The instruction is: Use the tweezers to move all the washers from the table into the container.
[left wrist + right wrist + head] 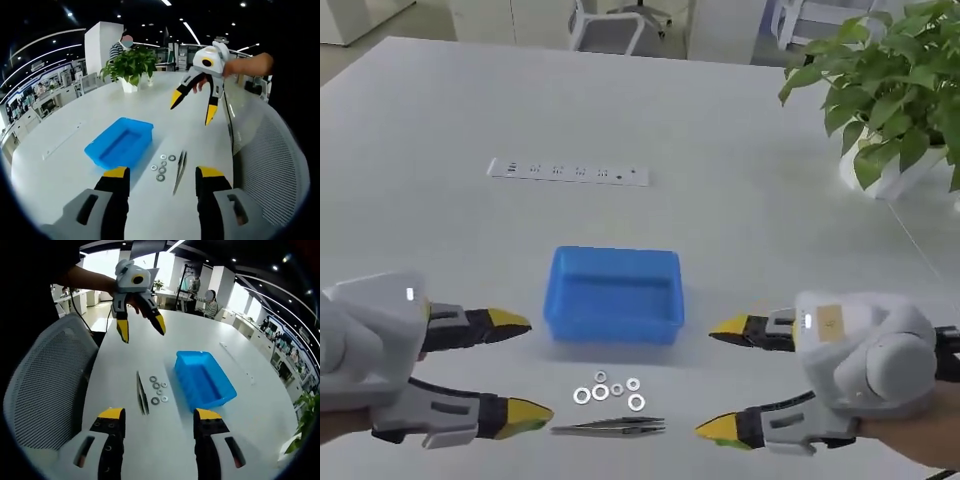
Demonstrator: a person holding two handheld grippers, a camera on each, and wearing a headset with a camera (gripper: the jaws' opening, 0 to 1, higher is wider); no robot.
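Progress nil: washers [608, 389] all on desk [470, 250], blue container [613, 293] empty, tweezers [608, 427] unlifted; left gripper [536, 367], right gripper [707, 379] both spread, empty

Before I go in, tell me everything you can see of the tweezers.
The tweezers are slim, dark grey and metallic-looking, with two thin arms lying close together. They lie flat on the white table, crosswise to the person, just nearer than the washers and apart from them. They sit between the open left gripper and the open right gripper; neither touches them. Which end is the tip, I cannot tell.
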